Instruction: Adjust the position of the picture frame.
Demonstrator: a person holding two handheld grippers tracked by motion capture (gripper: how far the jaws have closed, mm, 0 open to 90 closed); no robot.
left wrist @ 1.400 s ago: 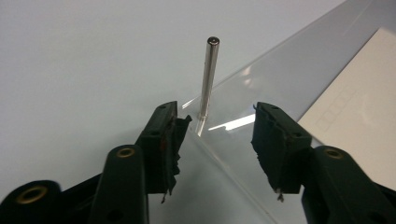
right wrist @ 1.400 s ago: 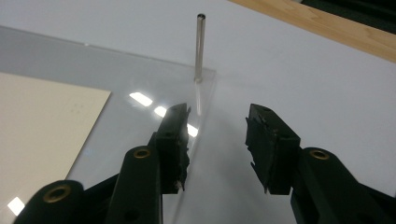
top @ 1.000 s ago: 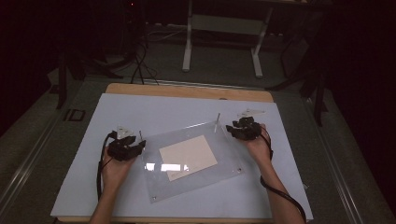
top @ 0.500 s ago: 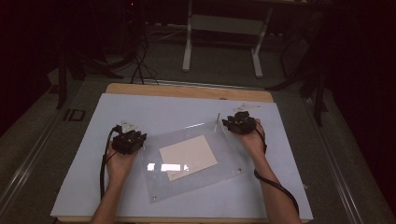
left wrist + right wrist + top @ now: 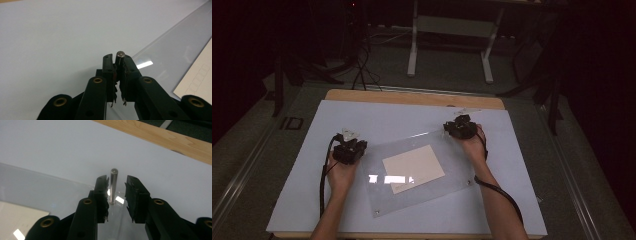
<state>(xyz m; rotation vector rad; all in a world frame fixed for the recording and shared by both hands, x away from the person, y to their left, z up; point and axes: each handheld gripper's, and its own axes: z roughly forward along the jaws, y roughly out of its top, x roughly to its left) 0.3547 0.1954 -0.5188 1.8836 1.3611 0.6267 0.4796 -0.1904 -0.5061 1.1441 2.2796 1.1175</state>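
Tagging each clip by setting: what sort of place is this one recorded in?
Probably a lab or workshop bench set up for recording, not a home. A wooden table carries a white sheet with a clear plastic plate on it, the room around is dark, and cables and a metal stand sit on the floor behind.

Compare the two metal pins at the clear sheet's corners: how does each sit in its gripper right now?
The left pin is clamped: the left gripper has just closed its jaws onto it. The right pin stands between the right gripper jaws, near one pad, a gap to the other; those jaws have been closing. The left pin shows just its tip; the right shows its whole shaft. Both stand upright on the clear sheet.
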